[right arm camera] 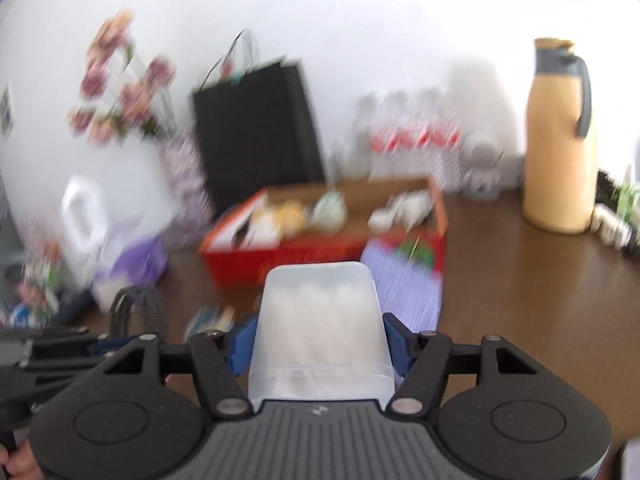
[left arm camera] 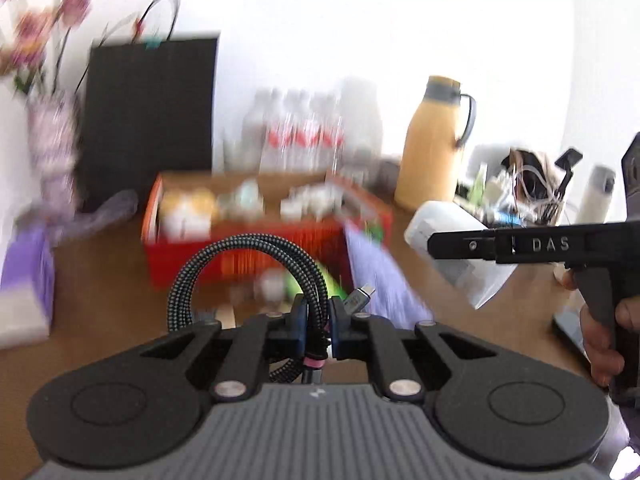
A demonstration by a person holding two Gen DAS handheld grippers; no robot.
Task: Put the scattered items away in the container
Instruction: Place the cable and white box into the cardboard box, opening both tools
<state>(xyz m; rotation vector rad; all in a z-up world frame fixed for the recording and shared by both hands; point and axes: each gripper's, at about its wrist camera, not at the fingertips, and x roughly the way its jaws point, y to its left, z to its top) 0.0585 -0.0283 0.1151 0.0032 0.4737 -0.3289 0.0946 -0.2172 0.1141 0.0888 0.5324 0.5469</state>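
My left gripper point(left arm camera: 319, 322) is shut on a coiled braided black cable point(left arm camera: 248, 256) with a grey USB plug; it loops up in front of the red cardboard box point(left arm camera: 256, 258). My right gripper point(right arm camera: 320, 344) is shut on a translucent white plastic box point(right arm camera: 320, 320) and holds it above the brown table, short of the red box point(right arm camera: 304, 258). The red box holds several small pale items. In the left wrist view the right gripper point(left arm camera: 430, 245) shows at the right with the white box point(left arm camera: 452, 240). The cable also shows at the left of the right wrist view point(right arm camera: 138, 308).
A black paper bag point(left arm camera: 150, 116), water bottles point(left arm camera: 300, 136) and a yellow thermos jug point(left arm camera: 434, 144) stand behind the red box. A purple cloth point(right arm camera: 404, 284) lies by its right corner. Flowers in a vase point(right arm camera: 120, 92) stand left. Clutter point(left arm camera: 528, 192) fills the right.
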